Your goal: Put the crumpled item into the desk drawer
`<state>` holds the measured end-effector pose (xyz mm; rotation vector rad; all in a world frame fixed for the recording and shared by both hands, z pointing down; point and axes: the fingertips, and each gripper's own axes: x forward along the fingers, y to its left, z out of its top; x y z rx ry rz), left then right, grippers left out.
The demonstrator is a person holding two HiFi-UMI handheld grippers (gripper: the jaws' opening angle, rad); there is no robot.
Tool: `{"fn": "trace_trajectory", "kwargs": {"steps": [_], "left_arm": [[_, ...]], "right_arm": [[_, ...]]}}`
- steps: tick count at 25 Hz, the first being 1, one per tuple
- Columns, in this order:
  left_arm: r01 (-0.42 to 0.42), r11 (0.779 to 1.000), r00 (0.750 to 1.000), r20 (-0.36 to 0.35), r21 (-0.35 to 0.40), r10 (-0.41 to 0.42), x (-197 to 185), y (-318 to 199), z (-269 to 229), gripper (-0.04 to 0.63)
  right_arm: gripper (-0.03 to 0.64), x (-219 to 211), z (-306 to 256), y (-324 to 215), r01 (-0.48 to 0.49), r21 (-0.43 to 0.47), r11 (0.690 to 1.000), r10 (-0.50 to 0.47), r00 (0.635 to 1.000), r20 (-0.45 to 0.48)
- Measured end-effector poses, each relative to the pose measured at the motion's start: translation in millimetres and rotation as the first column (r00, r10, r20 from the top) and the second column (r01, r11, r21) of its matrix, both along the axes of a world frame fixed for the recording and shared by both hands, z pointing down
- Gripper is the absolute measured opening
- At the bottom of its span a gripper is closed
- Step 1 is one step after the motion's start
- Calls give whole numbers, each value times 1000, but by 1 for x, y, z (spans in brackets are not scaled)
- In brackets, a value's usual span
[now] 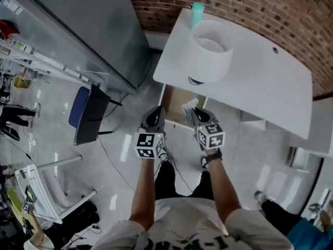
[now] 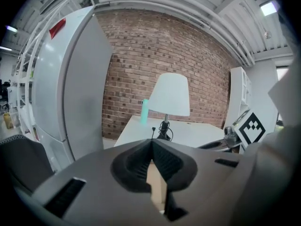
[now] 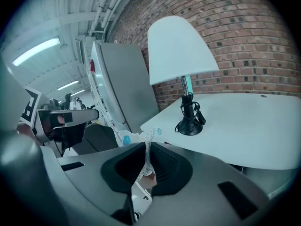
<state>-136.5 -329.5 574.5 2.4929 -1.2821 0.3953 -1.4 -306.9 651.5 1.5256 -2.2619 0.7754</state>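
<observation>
The crumpled item (image 1: 188, 107) is a white plastic wrapper with blue print. It sticks up from between the jaws of my right gripper (image 1: 193, 112), which is shut on it. The right gripper view shows the wrapper (image 3: 141, 136) pinched between the dark pads, in front of the desk's edge. Under the white desk (image 1: 260, 82) the drawer (image 1: 174, 100) stands open, with its brown inside showing just beyond both grippers. My left gripper (image 1: 154, 111) hangs beside the right one, shut and empty; its tips (image 2: 151, 145) meet.
A white lamp (image 1: 210, 51) and a teal bottle (image 1: 197, 12) stand on the desk by the brick wall. A tall grey cabinet (image 1: 88, 25) is on the left, with a dark chair (image 1: 86, 113) on the floor below it. White shelving (image 1: 322, 129) stands at the right.
</observation>
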Motion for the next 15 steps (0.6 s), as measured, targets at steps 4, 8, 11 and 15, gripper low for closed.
{"fn": "trace_trajectory", "kwargs": {"steps": [4, 8, 11, 15], "left_arm": [[22, 999, 1000, -16, -34, -23, 2, -13, 44, -6], [10, 998, 1000, -6, -60, -10, 4, -26, 89, -6], [-9, 996, 1000, 15, -84, 10, 6, -36, 118, -6], [-4, 995, 1000, 16, -99, 6, 3, -51, 149, -6]], "right_arm": [[25, 0, 54, -11, 18, -72, 997, -19, 1000, -23], [25, -5, 104, -23, 37, -116, 993, -43, 998, -46], [25, -4, 139, -36, 46, -141, 989, -54, 997, -58], [25, 3, 185, -49, 48, -177, 983, -64, 995, -82]]}}
